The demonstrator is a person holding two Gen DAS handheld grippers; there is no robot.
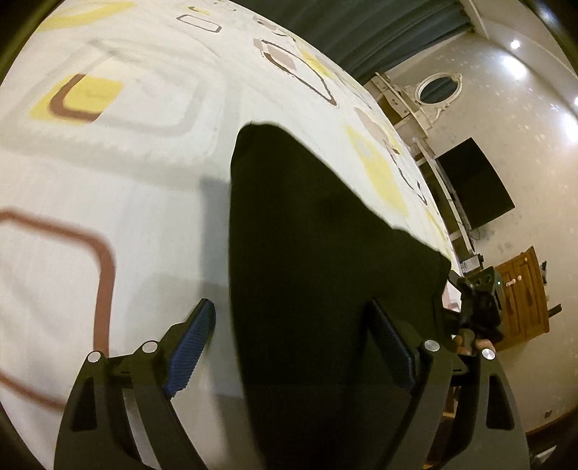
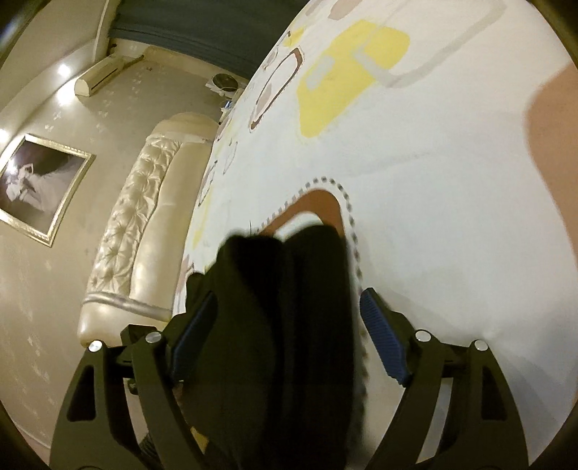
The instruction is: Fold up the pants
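Observation:
The black pants lie on the patterned white bedsheet, stretching away from the left gripper. My left gripper is open, its blue pads either side of the pants' near edge, the right pad over the cloth. The other gripper shows at the pants' right corner. In the right wrist view the pants bunch between the open jaws of my right gripper, over the sheet. I cannot tell whether the cloth touches the pads.
A tufted cream headboard and framed picture stand left of the bed. A dark screen, oval mirror and wooden cabinet are beyond the bed's right edge. Green curtains hang behind.

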